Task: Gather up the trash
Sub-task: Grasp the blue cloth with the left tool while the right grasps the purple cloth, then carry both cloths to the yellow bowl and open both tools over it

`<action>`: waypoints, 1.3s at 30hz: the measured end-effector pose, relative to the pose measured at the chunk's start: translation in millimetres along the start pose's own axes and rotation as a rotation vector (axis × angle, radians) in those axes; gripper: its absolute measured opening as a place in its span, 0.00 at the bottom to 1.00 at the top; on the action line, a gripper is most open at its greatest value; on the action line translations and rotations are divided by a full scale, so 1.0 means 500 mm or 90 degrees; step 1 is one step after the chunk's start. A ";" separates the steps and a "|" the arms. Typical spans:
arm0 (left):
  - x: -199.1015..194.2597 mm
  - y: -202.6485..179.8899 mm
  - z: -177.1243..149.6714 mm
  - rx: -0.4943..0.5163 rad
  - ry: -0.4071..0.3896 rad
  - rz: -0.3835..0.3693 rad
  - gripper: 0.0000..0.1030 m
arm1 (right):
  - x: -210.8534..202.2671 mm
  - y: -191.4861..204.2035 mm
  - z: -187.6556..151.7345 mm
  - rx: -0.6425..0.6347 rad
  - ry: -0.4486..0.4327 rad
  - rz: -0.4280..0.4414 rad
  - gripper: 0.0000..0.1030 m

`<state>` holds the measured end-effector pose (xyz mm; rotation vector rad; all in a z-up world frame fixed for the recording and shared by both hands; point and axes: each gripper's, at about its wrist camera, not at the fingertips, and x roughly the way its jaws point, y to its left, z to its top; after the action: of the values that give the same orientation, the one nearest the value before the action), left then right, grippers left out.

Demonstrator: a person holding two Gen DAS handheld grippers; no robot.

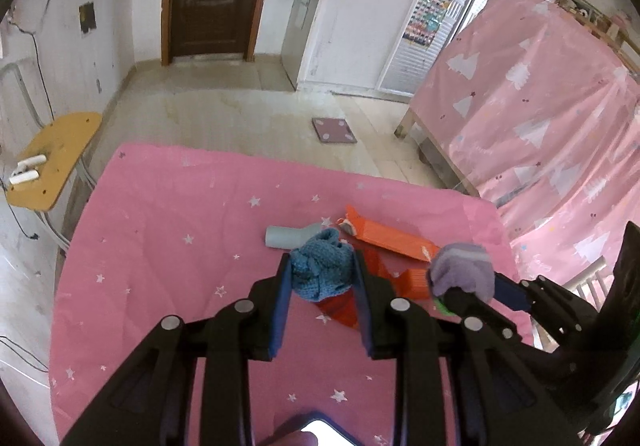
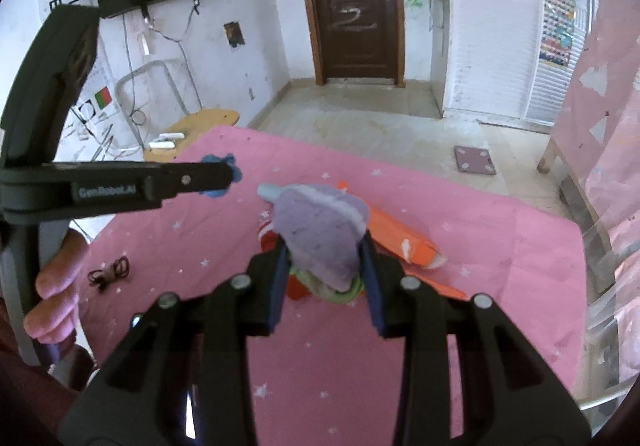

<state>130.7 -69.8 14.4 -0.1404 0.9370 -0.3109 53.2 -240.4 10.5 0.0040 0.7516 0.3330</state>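
My left gripper (image 1: 320,266) is shut on a blue knitted bundle (image 1: 320,270) and holds it above the pink table cover (image 1: 168,246). My right gripper (image 2: 325,258) is shut on a purple cloth bundle (image 2: 322,234) with a green-edged piece under it; it shows in the left wrist view as well (image 1: 460,270). An orange bag (image 1: 388,238) lies on the cover below both grippers, also in the right wrist view (image 2: 400,234). A grey tube (image 1: 286,236) lies just beyond the blue bundle.
A black cord (image 2: 110,272) lies on the cover at left. A yellow chair (image 1: 52,158) with white items stands left of the table. A pink-draped table (image 1: 540,118) stands at right. A small scale (image 1: 334,130) lies on the floor.
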 end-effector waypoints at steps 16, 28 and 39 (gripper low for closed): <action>-0.103 -0.104 -0.039 0.066 -0.045 -0.001 0.21 | -0.164 -0.059 -0.055 0.043 -0.076 -0.050 0.32; -0.117 -0.208 -0.080 0.125 -0.041 -0.006 0.21 | -0.264 -0.140 -0.111 0.094 -0.123 -0.096 0.32; -0.095 -0.340 -0.127 0.198 -0.019 -0.017 0.21 | -0.340 -0.230 -0.188 0.150 -0.149 -0.135 0.32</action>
<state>18.8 -214.4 56.3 0.1279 0.8467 -0.4742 -91.7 -410.7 41.4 0.1810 0.5496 0.0383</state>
